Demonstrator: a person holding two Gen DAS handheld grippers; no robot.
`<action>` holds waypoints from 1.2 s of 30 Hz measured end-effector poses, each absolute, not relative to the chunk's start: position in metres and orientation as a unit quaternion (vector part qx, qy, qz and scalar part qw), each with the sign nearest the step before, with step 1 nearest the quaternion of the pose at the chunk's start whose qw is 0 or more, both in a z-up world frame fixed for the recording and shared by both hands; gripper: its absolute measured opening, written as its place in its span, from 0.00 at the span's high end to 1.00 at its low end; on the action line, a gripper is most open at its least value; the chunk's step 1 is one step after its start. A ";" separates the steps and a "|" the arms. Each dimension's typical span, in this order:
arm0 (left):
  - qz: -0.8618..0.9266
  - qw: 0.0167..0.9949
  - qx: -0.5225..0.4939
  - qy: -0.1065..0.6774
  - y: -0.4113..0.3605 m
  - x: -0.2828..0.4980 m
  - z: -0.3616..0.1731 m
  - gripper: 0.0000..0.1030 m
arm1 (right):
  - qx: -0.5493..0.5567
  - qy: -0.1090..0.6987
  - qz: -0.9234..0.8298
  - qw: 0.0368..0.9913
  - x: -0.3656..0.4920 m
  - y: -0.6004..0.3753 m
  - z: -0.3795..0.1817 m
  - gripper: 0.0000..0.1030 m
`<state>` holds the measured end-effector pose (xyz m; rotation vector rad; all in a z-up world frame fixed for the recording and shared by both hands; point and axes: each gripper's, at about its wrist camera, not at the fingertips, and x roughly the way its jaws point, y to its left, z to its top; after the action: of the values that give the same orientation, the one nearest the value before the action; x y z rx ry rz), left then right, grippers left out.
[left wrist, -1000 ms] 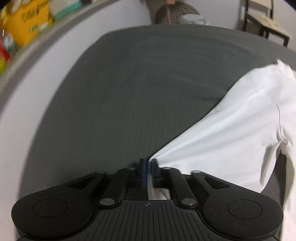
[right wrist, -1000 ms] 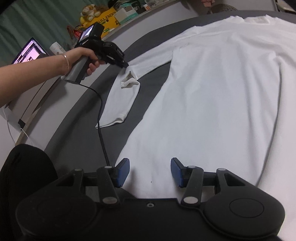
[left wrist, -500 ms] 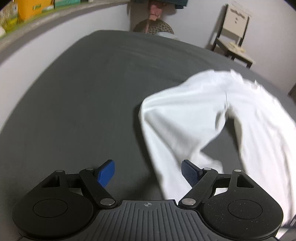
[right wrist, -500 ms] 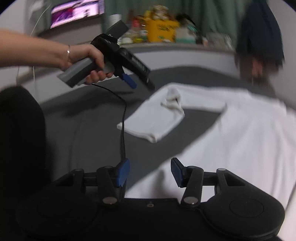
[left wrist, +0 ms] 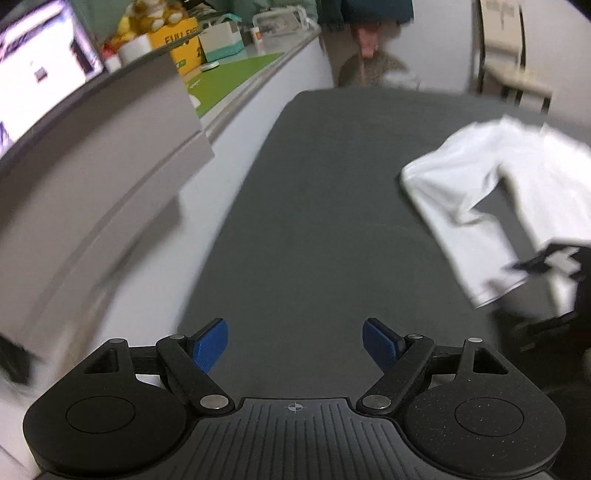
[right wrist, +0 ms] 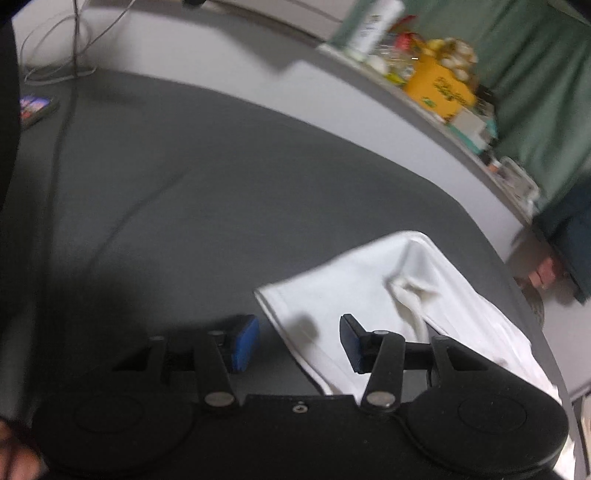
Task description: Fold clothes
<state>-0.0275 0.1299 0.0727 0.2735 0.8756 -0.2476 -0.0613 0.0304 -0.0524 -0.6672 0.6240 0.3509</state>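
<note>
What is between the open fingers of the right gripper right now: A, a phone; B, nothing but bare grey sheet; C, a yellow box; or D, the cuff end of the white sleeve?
D: in the right wrist view, the right gripper is open and the hemmed cuff end of the white sleeve lies on the grey sheet between its fingers, not yet pinched.

A lived-in bedroom at home, dark grey bedsheet (left wrist: 332, 206) filling the near ground, cluttered ledge (left wrist: 236, 66) far left with stuffed toy (left wrist: 147, 18) and yellow box (right wrist: 439, 88), green curtain (right wrist: 535, 96), wooden chair (left wrist: 506, 48) far right.
</note>
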 end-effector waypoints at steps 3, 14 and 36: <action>-0.136 0.889 0.054 0.433 0.143 -0.033 0.056 0.21 | -0.331 0.295 0.168 0.880 -0.056 0.043 -0.056 0.62; -0.179 0.888 -0.017 0.423 0.160 -0.047 0.017 0.21 | -0.105 0.311 0.147 0.933 -0.021 0.028 -0.004 0.96; -0.080 0.910 -0.181 0.365 0.231 -0.089 -0.023 0.21 | 0.275 0.391 0.154 0.865 0.204 0.079 -0.047 0.95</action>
<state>-0.0893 0.2312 -0.0227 -0.3729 0.7525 -0.1647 0.2040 0.0790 -0.0470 0.5762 0.8191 0.3218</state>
